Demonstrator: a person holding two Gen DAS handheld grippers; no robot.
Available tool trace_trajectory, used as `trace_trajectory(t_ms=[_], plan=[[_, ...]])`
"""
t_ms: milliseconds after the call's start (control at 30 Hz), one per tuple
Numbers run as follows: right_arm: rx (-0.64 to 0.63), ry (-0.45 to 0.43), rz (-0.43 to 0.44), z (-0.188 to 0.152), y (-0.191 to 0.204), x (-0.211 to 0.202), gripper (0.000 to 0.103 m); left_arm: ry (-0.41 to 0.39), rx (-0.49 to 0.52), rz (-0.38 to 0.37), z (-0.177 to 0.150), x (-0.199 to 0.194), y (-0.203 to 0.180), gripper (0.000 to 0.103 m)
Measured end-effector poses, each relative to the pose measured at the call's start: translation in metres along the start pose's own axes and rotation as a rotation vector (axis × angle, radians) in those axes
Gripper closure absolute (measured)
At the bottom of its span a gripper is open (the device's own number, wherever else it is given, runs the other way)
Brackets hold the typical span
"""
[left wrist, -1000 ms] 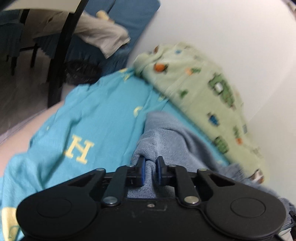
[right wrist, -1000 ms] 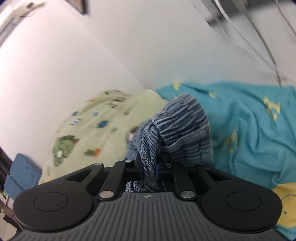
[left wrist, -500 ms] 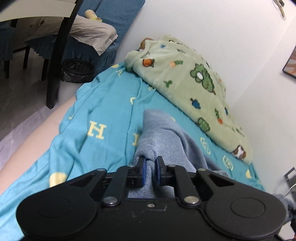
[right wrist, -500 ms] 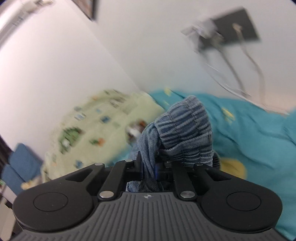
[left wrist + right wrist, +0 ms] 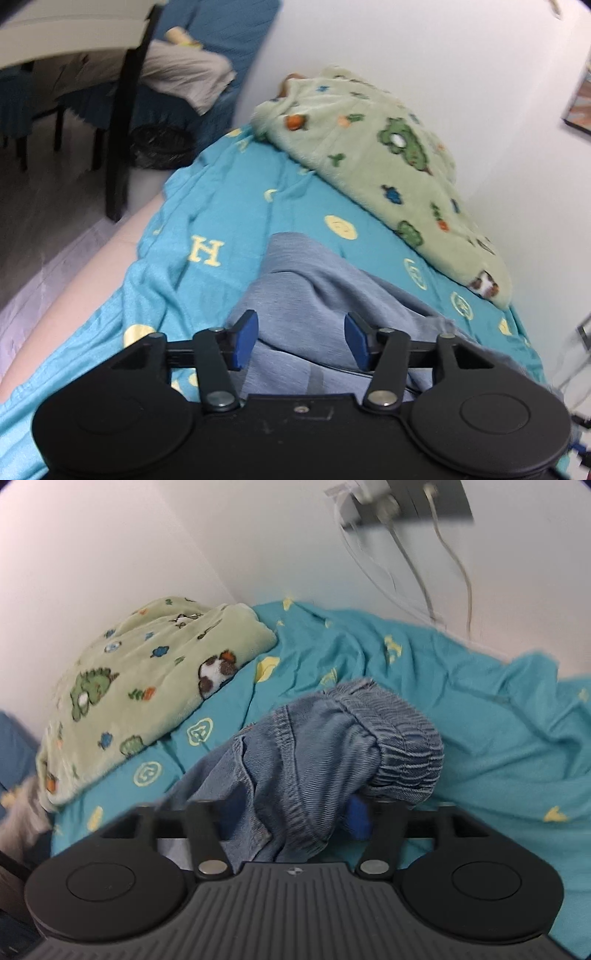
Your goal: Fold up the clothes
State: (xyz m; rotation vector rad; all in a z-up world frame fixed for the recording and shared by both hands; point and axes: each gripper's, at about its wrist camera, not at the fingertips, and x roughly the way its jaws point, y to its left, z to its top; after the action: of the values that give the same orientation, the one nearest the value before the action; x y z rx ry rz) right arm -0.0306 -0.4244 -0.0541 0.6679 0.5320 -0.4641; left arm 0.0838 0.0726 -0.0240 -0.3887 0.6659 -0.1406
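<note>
My left gripper (image 5: 301, 341): jaws opening, pads clear of the blue-grey trouser leg (image 5: 306, 291) lying between them. My right gripper (image 5: 291, 821): jaws opening, the denim waistband (image 5: 388, 734) bunched between them. Both ends rest on the turquoise sheet (image 5: 229, 206). Beyond, against the wall: green dinosaur blanket (image 5: 388, 155).

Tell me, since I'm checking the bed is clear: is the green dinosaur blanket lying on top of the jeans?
No. In the right wrist view the green dinosaur blanket lies apart from the jeans, with teal sheet between them.
</note>
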Motion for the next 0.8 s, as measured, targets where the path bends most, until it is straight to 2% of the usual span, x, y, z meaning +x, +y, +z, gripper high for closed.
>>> trace_trajectory(t_ms=[200,300,400,467,567,700,800], plan=[[-0.092,-0.088,-0.074,0.000,0.015,-0.011,0.037,-0.002,0.123,-0.056,-0.011,0.002,-0.028,0.054],[-0.149,-0.170,-0.129,0.001,0.025,-0.018,0.036,0.007,0.164,-0.075,-0.015,0.006,-0.038,0.054],[-0.186,-0.215,-0.111,0.002,0.031,-0.019,0.035,0.018,0.192,-0.093,-0.018,0.011,-0.044,0.053],[-0.215,-0.201,-0.070,-0.001,0.040,-0.015,0.035,0.022,0.210,-0.093,-0.017,0.014,-0.046,0.049],[-0.243,-0.169,0.043,-0.011,0.062,-0.009,0.035,0.025,0.253,-0.080,-0.017,0.019,-0.054,0.048],[-0.249,-0.036,0.275,-0.031,0.098,0.016,0.035,0.029,0.290,-0.076,-0.017,0.025,-0.060,0.048],[-0.284,0.073,0.370,-0.049,0.134,0.041,0.035,0.032,0.287,-0.078,-0.015,0.030,-0.059,0.048]])
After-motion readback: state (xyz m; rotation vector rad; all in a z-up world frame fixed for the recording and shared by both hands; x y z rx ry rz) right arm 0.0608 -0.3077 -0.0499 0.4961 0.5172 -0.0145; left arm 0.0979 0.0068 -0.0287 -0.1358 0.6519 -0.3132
